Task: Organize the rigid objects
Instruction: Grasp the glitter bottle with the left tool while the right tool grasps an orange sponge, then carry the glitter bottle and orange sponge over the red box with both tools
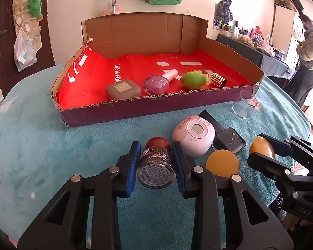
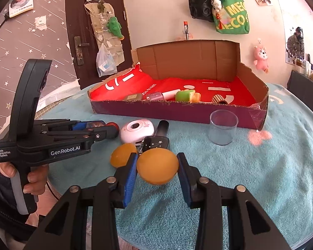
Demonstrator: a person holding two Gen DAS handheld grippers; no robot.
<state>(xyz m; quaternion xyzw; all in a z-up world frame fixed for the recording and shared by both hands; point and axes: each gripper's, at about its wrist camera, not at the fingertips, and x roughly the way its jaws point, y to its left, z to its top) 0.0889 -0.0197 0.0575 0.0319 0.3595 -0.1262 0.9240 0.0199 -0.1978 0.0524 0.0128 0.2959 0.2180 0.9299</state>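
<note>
Lying on its side between the left gripper's (image 1: 155,162) blue pads, the glitter bottle (image 1: 156,166) is clamped, base toward the camera, red cap pointing at the cardboard tray (image 1: 156,107). The right gripper (image 2: 157,167) pinches an amber puck (image 2: 157,166). Beyond, open teal cloth (image 1: 52,145) runs to the tray's low front edge.

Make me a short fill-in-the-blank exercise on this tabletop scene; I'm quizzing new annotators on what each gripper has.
1. The left gripper is closed on a glitter bottle with a ____ cap.
2. The right gripper holds an ____ disc.
3. The pink nail polish lies inside the cardboard ____.
4. The clear cup stands ____ the box.

Missing words: red; orange; box; outside
</note>
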